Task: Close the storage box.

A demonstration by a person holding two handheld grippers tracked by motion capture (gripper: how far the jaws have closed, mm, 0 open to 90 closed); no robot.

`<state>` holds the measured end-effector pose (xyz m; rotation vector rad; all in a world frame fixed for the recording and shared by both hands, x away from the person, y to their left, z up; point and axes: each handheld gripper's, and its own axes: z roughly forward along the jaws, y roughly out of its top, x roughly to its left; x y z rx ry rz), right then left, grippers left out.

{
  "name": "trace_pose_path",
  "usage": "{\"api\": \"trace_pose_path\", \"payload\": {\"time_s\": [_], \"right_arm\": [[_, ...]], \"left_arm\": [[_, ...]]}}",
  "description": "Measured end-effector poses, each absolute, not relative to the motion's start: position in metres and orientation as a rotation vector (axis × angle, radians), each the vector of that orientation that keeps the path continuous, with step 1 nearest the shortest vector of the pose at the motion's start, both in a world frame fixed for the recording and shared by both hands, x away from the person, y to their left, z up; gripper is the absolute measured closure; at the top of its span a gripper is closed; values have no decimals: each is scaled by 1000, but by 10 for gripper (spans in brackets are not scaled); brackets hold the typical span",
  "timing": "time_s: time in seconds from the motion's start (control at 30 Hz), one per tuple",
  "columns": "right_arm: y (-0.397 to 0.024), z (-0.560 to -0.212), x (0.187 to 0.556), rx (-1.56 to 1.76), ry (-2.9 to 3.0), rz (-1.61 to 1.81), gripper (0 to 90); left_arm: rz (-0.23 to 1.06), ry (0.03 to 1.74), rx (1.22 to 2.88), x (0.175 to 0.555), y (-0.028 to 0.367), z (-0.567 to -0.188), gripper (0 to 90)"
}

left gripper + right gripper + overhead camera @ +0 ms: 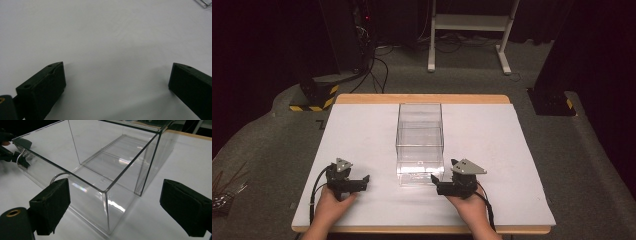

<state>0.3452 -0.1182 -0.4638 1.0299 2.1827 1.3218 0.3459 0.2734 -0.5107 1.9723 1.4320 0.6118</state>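
Note:
A clear plastic box (420,142) with an open top stands in the middle of the white table (362,125). Its near end has a lower transparent section. My left gripper (363,182) rests near the front edge, left of the box, its jaws pointing right. In the left gripper view the left gripper (116,72) is open over bare white surface, and a corner of the box (205,3) shows at the top right. My right gripper (435,184) sits just right of the box's near end. It (113,187) is open, with the box's near corner (106,202) ahead, untouched.
Behind the table stand a black base with yellow-black stripes (314,97), a white frame (469,30) and a black post base (552,100). Cables lie on the grey floor. The table has a wooden rim (422,98), with free white surface on both sides of the box.

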Motion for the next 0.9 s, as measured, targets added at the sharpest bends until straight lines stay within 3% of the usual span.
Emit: {"api": "trace_pose_path", "payload": {"time_s": [0.9], "right_arm": [[-108, -462, 372, 1039, 2143, 1292, 99]], "left_arm": [[611, 1432, 1973, 346, 273, -511, 13]]}}
